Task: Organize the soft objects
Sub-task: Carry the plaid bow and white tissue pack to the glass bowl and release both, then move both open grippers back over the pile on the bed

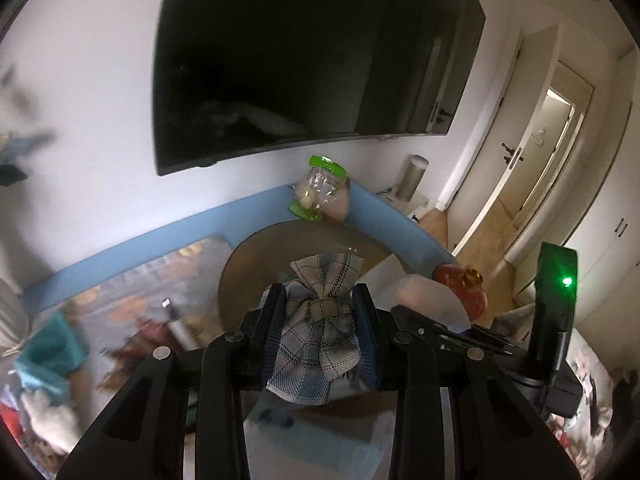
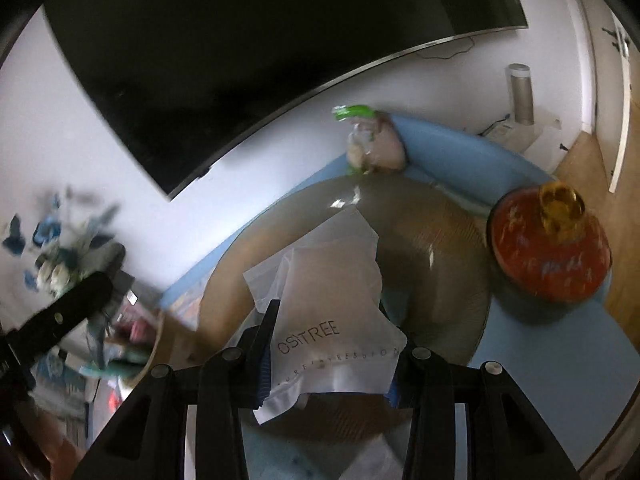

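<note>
In the left wrist view my left gripper (image 1: pixel 319 294) is shut on a knotted grey-blue plaid cloth bow (image 1: pixel 320 320), held above a round tan tray (image 1: pixel 248 264). In the right wrist view my right gripper (image 2: pixel 330 314) is shut on a translucent white pouch (image 2: pixel 332 292) printed with dark letters, which hangs over the same tan tray (image 2: pixel 440 240). The pouch (image 1: pixel 432 296) and the right gripper's black body with a green light (image 1: pixel 554 300) also show to the right of the bow. The left gripper's black body (image 2: pixel 60 312) sits at the left edge of the right wrist view.
A red round box with an amber knob (image 2: pixel 552 256) stands right of the tray. A clear packet with green ends (image 1: pixel 320 188) leans on the blue rim (image 1: pixel 140 248) by the wall, under a dark screen (image 1: pixel 312 52). Blurred clutter (image 1: pixel 48 360) lies lower left. A doorway (image 1: pixel 540 148) opens right.
</note>
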